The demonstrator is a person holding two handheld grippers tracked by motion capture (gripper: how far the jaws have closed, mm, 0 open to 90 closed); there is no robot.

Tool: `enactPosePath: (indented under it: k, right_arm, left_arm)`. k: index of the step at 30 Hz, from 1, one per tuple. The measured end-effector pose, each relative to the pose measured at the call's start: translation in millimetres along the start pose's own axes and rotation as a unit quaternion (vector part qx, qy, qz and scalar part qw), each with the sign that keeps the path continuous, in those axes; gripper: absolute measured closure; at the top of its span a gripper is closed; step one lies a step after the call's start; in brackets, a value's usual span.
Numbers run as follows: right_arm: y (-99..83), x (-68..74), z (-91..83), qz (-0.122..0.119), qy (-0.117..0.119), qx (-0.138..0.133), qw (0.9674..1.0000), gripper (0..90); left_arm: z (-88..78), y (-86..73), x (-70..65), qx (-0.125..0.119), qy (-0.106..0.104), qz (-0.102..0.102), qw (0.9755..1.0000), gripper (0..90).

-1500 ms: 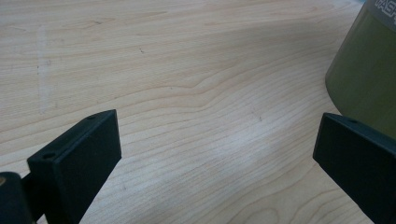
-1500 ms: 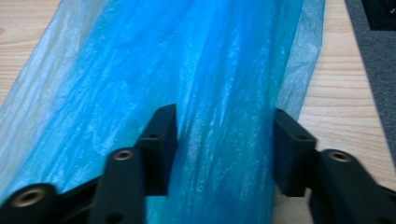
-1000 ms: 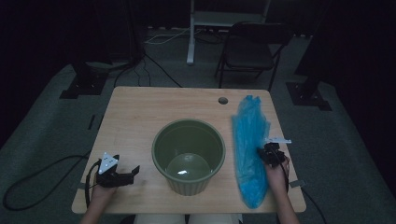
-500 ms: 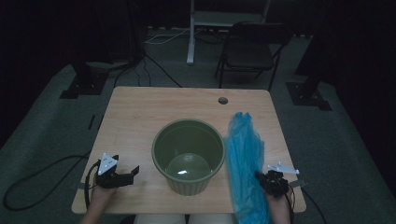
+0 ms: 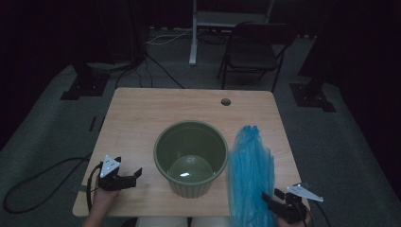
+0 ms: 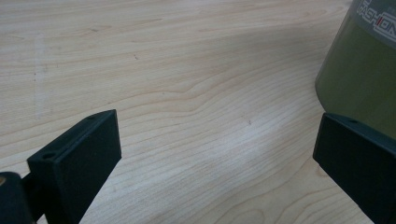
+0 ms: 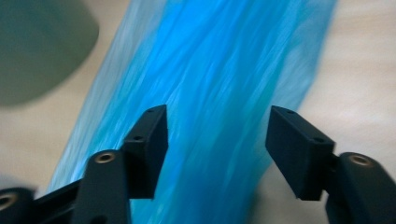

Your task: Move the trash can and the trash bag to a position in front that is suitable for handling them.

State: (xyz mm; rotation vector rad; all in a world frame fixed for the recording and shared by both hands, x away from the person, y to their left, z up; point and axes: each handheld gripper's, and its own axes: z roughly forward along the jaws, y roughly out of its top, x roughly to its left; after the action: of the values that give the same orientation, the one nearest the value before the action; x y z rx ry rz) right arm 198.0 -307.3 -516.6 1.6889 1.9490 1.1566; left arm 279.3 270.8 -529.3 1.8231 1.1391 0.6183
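Lying lengthwise, the blue bag [image 5: 250, 175] points away; right claw [image 7: 217, 149] just released, left claw [image 6: 210, 158] agape.

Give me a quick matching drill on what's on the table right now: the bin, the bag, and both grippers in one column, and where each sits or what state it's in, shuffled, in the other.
Things:
1. green bin
2. blue plastic bag
3. left gripper
4. right gripper

Places or states:
A. open at the near right corner, jaws over the bag's near end
B. laid out long along the table's right side
C. upright in the middle of the table
D. open over bare wood, left of the bin

Pairs: 1-C, 2-B, 3-D, 4-A
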Motion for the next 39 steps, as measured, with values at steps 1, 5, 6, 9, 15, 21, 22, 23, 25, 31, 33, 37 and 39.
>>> enactPosePath:
  k: [1,5,6,9,15,21,22,23,25,31,33,37,39]
  right_arm:
    - [6.0,-4.9,0.5,0.005,0.001,-0.007,1.0,28.5]
    - [33.7,-23.7,20.0,0.004,-0.001,0.001,1.0,22.9]
    - [41.3,-28.9,29.0,0.008,0.0,0.009,0.9999,21.7]
    - [60.8,-39.8,57.7,0.007,-0.009,0.031,0.9995,21.9]
    - [82.3,-45.5,107.3,-0.002,-0.039,0.072,0.9967,22.3]
    - [82.5,-25.2,121.6,-0.056,-0.081,0.074,0.9924,20.6]
    - [80.7,-20.5,123.2,-0.074,-0.09,0.074,0.9905,20.5]
    - [78.6,-15.2,124.4,-0.085,-0.097,0.074,0.9889,21.2]
    - [76.2,-7.8,124.8,-0.095,-0.086,0.071,0.9892,27.7]
    - [74.9,2.1,123.4,-0.12,-0.058,0.066,0.9888,55.4]
    - [75.0,4.6,123.3,-0.128,-0.05,0.067,0.9883,72.9]
    - [72.9,9.9,124.5,-0.136,-0.035,0.064,0.988,88.2]
    - [73.8,8.6,124.8,-0.128,-0.028,0.066,0.9892,89.5]
  left_arm:
    - [0.2,0.1,-0.1,0.0,-0.001,0.0,1.0,1.5]
    - [1.6,-0.5,1.3,0.003,-0.001,-0.001,1.0,1.5]
    - [1.8,-0.8,1.7,0.003,0.0,-0.002,1.0,1.5]
    - [1.2,-1.4,3.2,0.003,0.0,-0.005,1.0,1.5]
    - [0.4,-2.1,5.2,0.001,0.0,-0.011,0.9999,1.5]
    - [-0.1,-2.1,4.2,0.0,-0.004,-0.007,1.0,1.5]
    - [-0.1,-2.1,4.3,0.0,-0.004,-0.008,1.0,1.5]
    - [0.0,-2.3,4.6,0.0,-0.004,-0.008,1.0,1.5]
    - [-0.2,-2.5,4.7,0.0,-0.004,-0.008,1.0,1.5]
    - [-1.2,-2.3,4.3,-0.001,-0.005,-0.008,1.0,1.5]
    - [-0.8,-2.7,4.5,0.0,-0.005,-0.007,1.0,1.5]
    - [-0.3,-3.1,4.3,0.001,-0.007,-0.006,1.0,1.5]
    - [-0.3,-3.0,4.5,0.001,-0.007,-0.006,1.0,1.5]
